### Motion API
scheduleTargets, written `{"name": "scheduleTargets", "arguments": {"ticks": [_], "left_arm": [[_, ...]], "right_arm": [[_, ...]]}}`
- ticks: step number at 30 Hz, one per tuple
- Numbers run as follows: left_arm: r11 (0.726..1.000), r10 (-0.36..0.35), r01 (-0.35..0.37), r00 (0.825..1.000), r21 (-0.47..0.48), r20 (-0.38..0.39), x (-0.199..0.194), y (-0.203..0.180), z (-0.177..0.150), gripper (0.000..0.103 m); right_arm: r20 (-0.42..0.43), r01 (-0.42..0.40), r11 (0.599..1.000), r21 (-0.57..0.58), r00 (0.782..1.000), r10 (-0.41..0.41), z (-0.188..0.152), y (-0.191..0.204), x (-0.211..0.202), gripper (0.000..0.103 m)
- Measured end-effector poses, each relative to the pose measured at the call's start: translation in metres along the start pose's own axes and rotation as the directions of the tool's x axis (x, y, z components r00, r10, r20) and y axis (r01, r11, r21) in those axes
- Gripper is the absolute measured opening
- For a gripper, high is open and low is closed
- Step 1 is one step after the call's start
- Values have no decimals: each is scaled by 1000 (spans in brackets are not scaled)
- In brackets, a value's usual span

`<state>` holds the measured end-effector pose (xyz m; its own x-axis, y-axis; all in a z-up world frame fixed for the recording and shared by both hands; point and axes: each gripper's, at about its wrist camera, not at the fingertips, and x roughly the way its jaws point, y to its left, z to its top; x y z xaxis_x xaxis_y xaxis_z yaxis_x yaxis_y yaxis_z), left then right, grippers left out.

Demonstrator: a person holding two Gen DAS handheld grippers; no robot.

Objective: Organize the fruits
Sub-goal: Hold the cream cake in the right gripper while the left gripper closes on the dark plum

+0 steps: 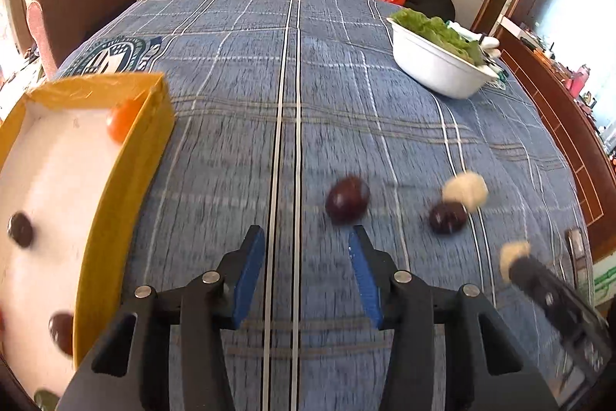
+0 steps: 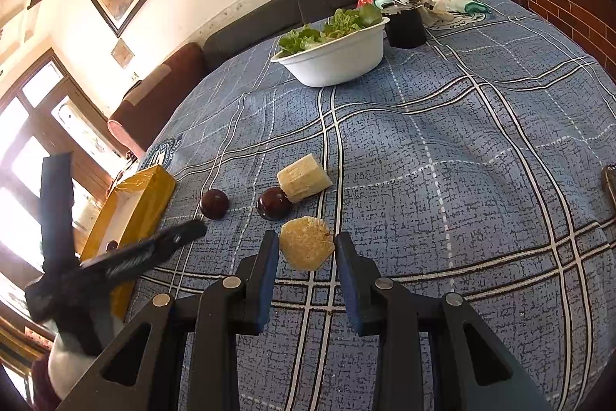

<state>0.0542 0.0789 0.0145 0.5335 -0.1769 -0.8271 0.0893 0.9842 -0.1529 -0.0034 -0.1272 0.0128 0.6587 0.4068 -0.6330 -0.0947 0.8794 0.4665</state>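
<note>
Only the right view shows the right gripper (image 2: pixel 307 249) fingers pinching a corn piece (image 2: pixel 307 248); left gripper (image 1: pixel 306 272) fingers spread, empty.

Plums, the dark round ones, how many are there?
4 plums. Two lie on the blue cloth, two inside the yellow box. Others may be hidden in the box.

Left gripper (image 1: pixel 308 272) empty; right gripper (image 2: pixel 307 253) seemingly clamped

Black fingers (image 2: pixel 265 276), blue pads (image 1: pixel 250 276)
</note>
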Motion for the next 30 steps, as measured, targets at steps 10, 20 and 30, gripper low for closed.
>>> {"name": "scheduleTargets", "arguments": {"ticks": [10, 20, 30], "left_arm": [[995, -9, 6, 999, 101, 30, 19, -24, 18, 45], [992, -57, 51, 997, 119, 46, 24, -34, 26, 60], [985, 15, -23, 999, 171, 44, 36, -53, 33, 27]], "right_arm": [[-28, 2, 1000, -4, 1000, -2, 0, 0, 7, 33], [-32, -3, 1000, 1, 999, 3, 1, -2, 8, 33], [-44, -9, 1000, 14, 999, 9, 3, -4, 12, 34]]}}
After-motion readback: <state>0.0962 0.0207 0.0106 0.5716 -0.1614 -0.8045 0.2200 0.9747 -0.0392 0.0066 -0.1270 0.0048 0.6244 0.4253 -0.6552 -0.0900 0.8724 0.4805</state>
